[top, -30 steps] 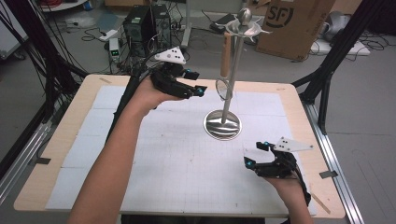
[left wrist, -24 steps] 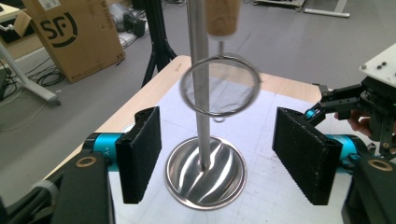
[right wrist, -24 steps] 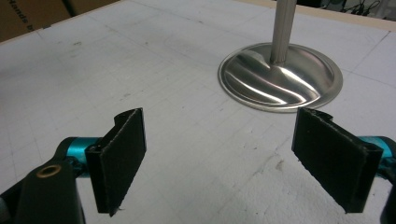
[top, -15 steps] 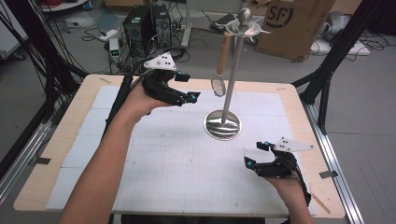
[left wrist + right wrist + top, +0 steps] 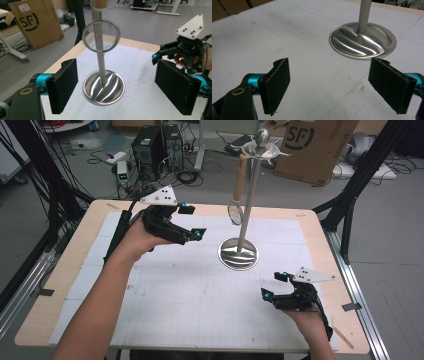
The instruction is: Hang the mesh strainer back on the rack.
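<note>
A steel stand with a round base and a tall pole stands right of the mat's middle. From its top hangs a small round strainer by its wooden handle. My left gripper hovers left of the stand, apart from the strainer. Its jaws have just been opening and stand open with nothing between them. In the left gripper view the strainer ring hangs ahead in front of the pole, above the base. My right gripper rests open near the front right, its pads facing the base.
A white grid mat covers the wooden table. Beyond the far edge, on the floor, are a cardboard box, a computer tower and cables. Black frame legs stand at the table's right corner.
My left gripper has drawn back to the left, away from the strainer, and its jaws have opened wider. The strainer stays hanging on the stand. My right gripper has not moved.
</note>
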`<state>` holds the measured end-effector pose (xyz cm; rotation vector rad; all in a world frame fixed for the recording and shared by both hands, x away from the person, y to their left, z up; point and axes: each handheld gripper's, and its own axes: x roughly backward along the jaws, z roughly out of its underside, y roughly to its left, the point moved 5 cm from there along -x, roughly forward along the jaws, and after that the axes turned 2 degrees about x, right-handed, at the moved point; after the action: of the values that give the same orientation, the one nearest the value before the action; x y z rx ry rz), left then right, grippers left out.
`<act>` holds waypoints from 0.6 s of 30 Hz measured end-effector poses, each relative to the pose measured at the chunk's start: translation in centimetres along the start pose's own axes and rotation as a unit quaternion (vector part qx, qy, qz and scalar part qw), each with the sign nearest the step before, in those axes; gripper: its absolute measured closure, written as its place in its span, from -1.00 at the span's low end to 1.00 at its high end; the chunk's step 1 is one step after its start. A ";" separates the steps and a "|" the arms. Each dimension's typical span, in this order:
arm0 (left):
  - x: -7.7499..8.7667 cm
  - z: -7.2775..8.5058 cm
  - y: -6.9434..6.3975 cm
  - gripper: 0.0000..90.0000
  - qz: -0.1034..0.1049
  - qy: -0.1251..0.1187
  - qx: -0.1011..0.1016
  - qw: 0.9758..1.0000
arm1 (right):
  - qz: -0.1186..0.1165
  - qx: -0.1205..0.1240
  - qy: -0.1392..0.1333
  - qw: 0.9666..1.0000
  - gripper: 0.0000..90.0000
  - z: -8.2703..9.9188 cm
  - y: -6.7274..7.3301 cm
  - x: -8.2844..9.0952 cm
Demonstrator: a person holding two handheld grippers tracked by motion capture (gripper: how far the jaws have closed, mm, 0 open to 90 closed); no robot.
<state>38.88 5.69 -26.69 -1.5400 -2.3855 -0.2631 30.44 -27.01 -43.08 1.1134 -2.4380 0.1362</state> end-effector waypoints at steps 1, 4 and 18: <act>0.1 0.1 0.0 -0.58 0.001 0.000 -0.001 1.000 | 0.000 0.000 0.000 1.000 -0.62 0.0 0.0 0.0; 0.6 0.6 -0.2 -0.59 0.003 -0.001 0.000 1.000 | 0.001 0.001 -0.001 1.000 -0.62 0.0 0.0 0.0; 2.3 4.7 -0.8 -0.66 -0.009 -0.010 0.024 1.000 | -0.001 0.003 0.006 1.000 -0.62 0.1 0.2 -0.3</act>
<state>36.59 8.74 -30.38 -1.5083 -2.4038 -0.1925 30.46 -26.66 -43.29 1.1134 -2.4273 0.1484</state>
